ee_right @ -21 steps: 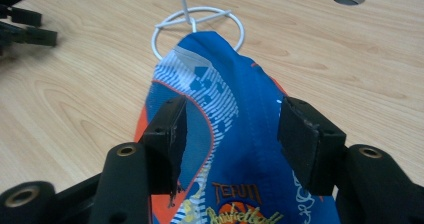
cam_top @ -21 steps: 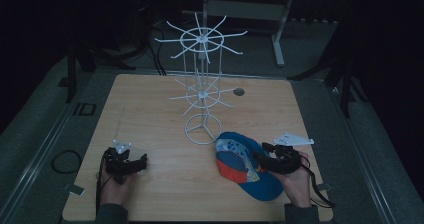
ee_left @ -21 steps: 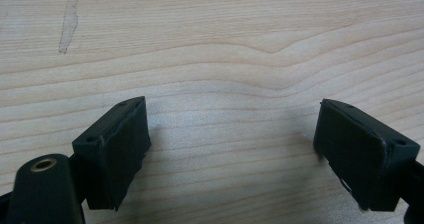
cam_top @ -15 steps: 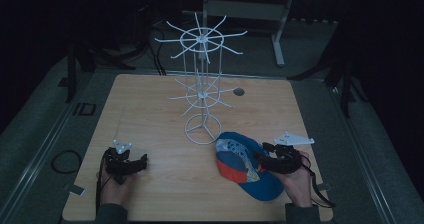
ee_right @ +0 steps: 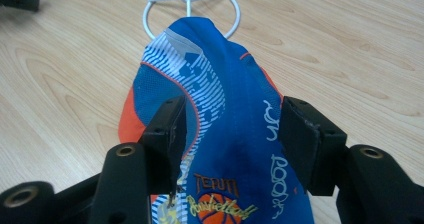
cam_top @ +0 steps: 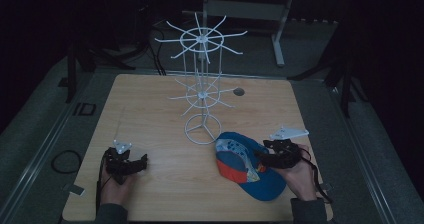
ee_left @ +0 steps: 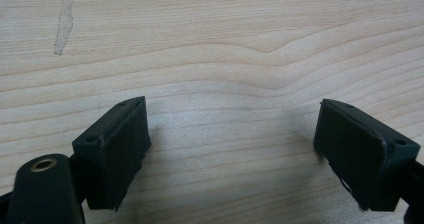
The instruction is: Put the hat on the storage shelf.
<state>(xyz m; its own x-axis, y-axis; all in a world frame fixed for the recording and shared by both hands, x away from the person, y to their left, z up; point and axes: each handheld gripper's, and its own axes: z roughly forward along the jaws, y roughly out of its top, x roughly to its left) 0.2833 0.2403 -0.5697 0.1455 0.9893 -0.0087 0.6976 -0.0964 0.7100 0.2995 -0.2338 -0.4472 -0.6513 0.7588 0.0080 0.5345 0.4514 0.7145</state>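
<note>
Jaws of the right gripper (ee_right: 230, 134) stand partly apart astride the cap (ee_right: 225, 134), the cloth bunched up between the pads, though whether the pads press on it cannot be told; jaws of the left gripper (ee_left: 232, 154) stand wide over bare wood, nothing between them. Cap (cam_top: 250, 166), blue with orange, lies near the table's (cam_top: 150, 109) near right corner, and the left gripper (cam_top: 125, 163) sits near the near left corner, well apart from it. Beyond the cap, the white wire rack (cam_top: 202, 91) stands mid-table, its ring base just beside the cap's far end.
</note>
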